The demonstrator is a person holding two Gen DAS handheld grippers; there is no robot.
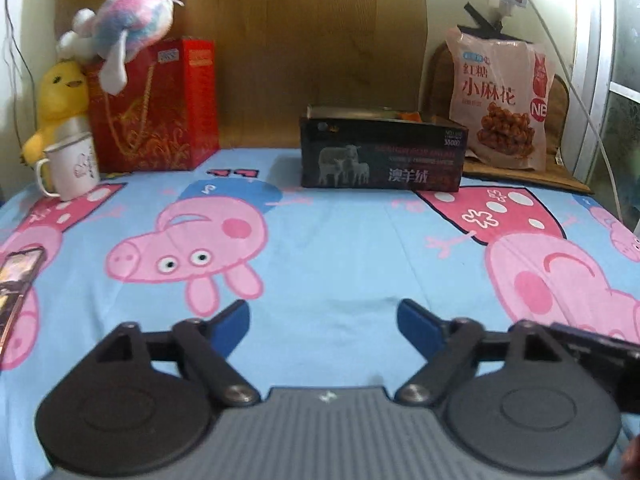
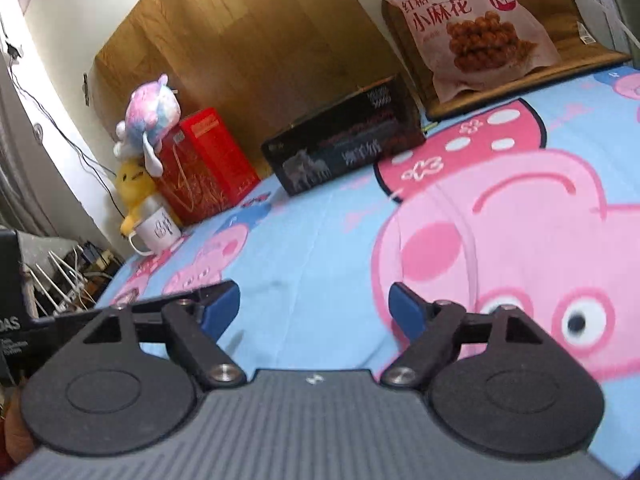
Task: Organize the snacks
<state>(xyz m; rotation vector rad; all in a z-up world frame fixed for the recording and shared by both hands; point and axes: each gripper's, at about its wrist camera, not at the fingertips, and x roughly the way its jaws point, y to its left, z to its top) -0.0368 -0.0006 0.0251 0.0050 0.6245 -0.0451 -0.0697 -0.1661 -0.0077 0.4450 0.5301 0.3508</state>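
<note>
Behind both spread grippers, black box (image 1: 383,156), snack bag (image 1: 500,96) beside it

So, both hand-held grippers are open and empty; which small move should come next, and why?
Probably move the right hand-held gripper forward toward the snack bag. It leans behind the black box, whose top looks open, and nothing is held yet.

Open bedsheet (image 1: 320,248) ahead; black box (image 1: 382,156), snack bag (image 1: 500,100) behind.
</note>
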